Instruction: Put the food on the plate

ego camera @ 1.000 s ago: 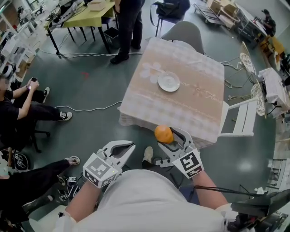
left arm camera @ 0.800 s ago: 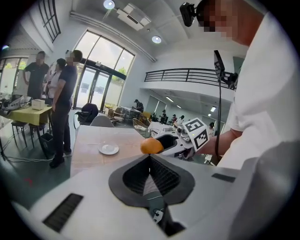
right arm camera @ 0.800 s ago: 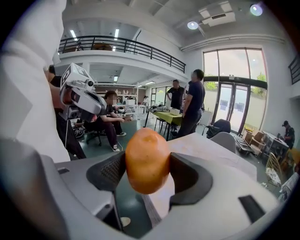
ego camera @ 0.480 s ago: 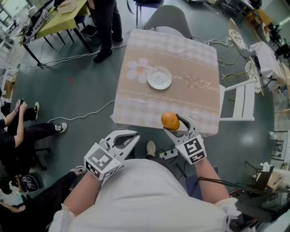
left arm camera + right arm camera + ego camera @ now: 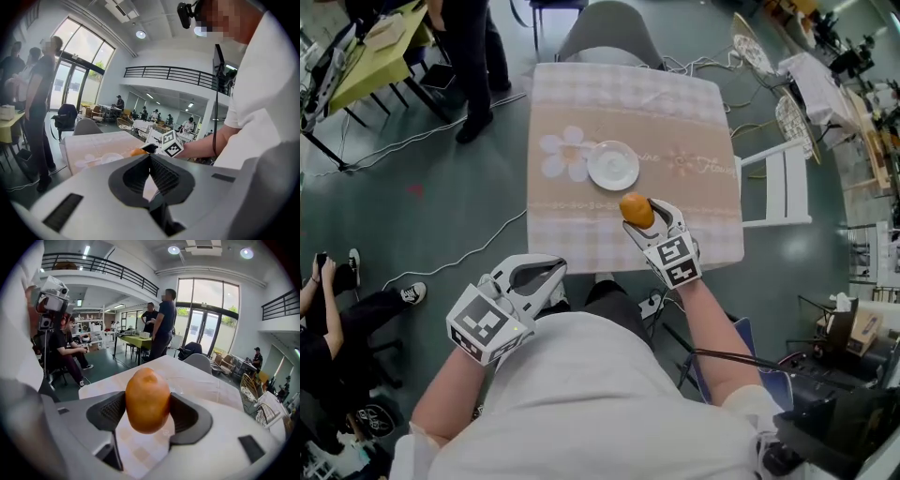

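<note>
One orange fruit [image 5: 636,209] — in right gripper [image 5: 644,217]

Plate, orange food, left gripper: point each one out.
plate [image 5: 613,165], head view, bare centre of the white dish.
orange food [image 5: 147,399], right gripper view, middle of its front face, held between the jaws.
left gripper [image 5: 150,157], left gripper view, where its two tips meet.

The person wore a white short-sleeved T-shirt [image 5: 581,394]. The light-grey plastic left gripper [image 5: 558,272] and right gripper [image 5: 639,212] bore black-and-white marker cubes [image 5: 483,323]. A thin black cable [image 5: 731,357] trailed at four o'clock.
</note>
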